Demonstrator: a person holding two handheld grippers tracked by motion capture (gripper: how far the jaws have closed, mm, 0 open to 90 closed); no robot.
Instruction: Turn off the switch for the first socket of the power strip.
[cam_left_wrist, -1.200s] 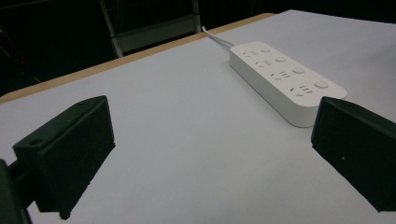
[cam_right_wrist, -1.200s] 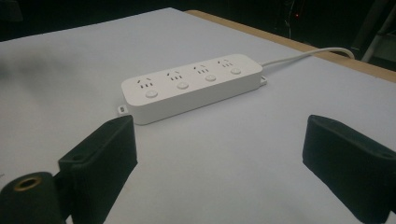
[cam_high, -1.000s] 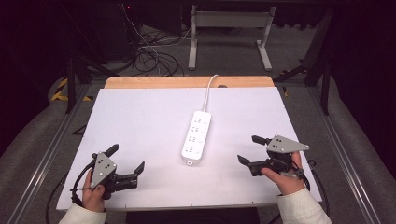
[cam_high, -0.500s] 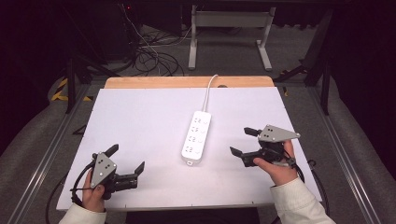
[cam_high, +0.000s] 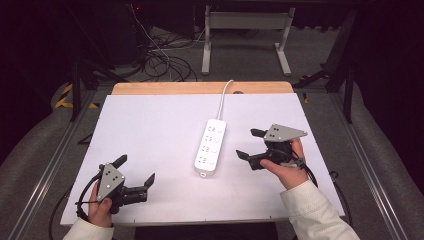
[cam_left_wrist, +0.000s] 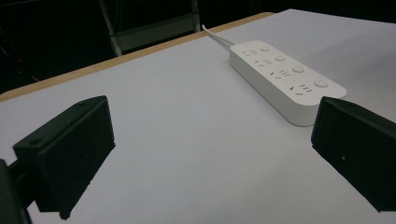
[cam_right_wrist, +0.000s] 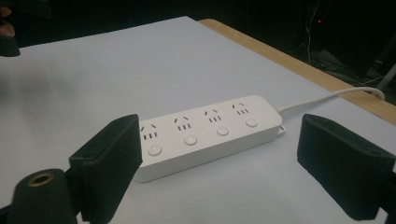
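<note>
Lying flat near the middle of the white-topped table (cam_high: 150, 130) is a white plastic four-outlet power strip (cam_high: 210, 146), its long axis running away from the person and tilted slightly, the far end leaning a little toward the person's right.

Cord: a white cable (cam_high: 224, 100) leaves the far end and runs toward the wooden far edge of the table (cam_high: 200, 88). The strip therefore points with its cord end away from the person and its plain end toward the near edge.

Face: outlets and round buttons face up; in the right gripper view the strip (cam_right_wrist: 205, 133) shows four outlet-and-button pairs in a row.

Right gripper (cam_high: 252, 148): held above the table just to the right of the strip's near half, jaws wide apart, holding nothing. It faces the strip broadside, so the strip's long axis crosses its line of sight, and the strip lies between the two jaws as that view frames it, though apart from them.

Left gripper (cam_high: 135, 175): low at the near left corner, well apart from the strip, jaws wide apart, holding nothing. In the left gripper view the strip (cam_left_wrist: 285, 79) lies ahead and off to the right, seen nearly end-on.

Judgement: the right gripper is the nearer; a grasp across the strip's short width seems to need a forward reach only.
</note>
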